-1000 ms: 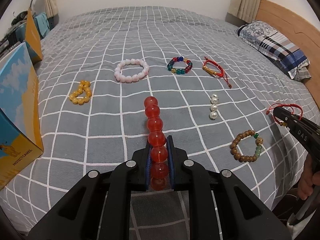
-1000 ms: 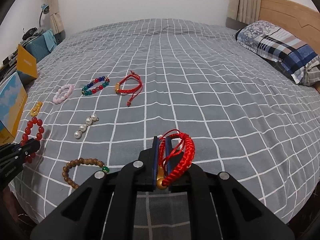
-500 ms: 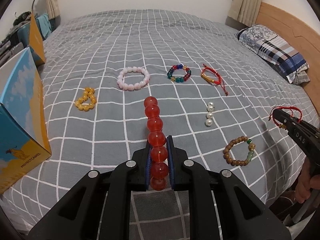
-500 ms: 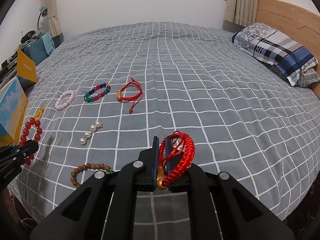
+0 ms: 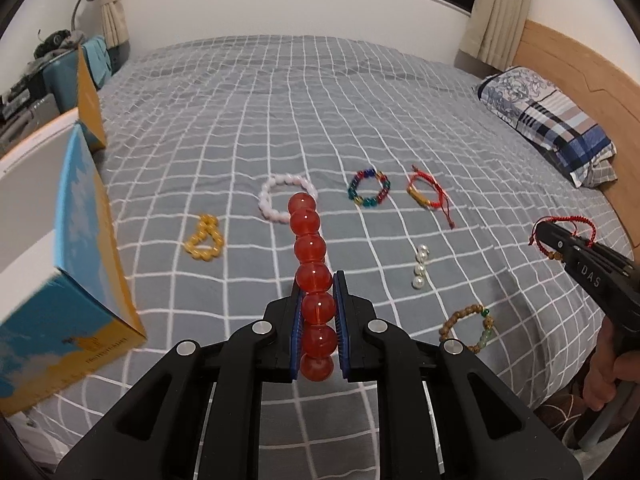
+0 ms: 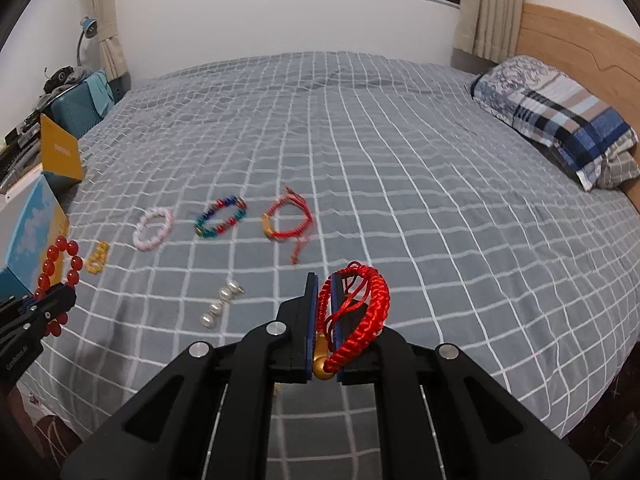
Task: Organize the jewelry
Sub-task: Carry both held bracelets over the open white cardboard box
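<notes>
Above the grey checked bed, the left gripper was clamped tight on the red bead bracelet while the right gripper pinched the red cord bracelet, 6 pieces lying below.

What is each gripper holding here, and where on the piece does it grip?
The left gripper pinches the red bead bracelet across its lower beads. The right gripper clamps the red braided cord bracelet on one side, near its gold bead.
</notes>
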Demonstrator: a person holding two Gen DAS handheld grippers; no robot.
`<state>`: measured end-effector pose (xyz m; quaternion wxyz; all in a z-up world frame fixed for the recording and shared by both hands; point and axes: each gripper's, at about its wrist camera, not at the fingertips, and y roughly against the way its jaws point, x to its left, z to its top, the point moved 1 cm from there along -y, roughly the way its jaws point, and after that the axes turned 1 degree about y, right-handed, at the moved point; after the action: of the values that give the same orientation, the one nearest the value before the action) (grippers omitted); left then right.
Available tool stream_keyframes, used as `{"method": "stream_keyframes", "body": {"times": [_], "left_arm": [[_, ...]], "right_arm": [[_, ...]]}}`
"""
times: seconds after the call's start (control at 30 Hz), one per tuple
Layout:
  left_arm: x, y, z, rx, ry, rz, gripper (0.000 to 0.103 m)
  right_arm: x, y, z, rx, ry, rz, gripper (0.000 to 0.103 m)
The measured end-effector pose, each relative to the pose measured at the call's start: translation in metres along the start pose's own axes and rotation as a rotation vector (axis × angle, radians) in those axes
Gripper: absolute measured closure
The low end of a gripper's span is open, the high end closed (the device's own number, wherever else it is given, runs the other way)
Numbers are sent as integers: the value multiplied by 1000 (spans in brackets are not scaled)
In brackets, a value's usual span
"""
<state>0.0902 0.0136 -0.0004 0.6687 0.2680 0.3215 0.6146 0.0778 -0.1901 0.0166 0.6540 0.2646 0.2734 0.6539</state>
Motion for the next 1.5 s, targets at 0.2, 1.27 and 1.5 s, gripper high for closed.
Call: {"method": "stream_keyframes", "body": {"times": [0.2,1.27,1.5], "left_arm": [[19,20,17,-24,18,31,90],[236,127,22,-81,254,318,90],[289,123,-5,8,340,389,90]], "right_arm": [[37,15,28,-26,40,29,97],[350,64,60,-73,377,351,97],[411,55,38,17,460,422,97]]}}
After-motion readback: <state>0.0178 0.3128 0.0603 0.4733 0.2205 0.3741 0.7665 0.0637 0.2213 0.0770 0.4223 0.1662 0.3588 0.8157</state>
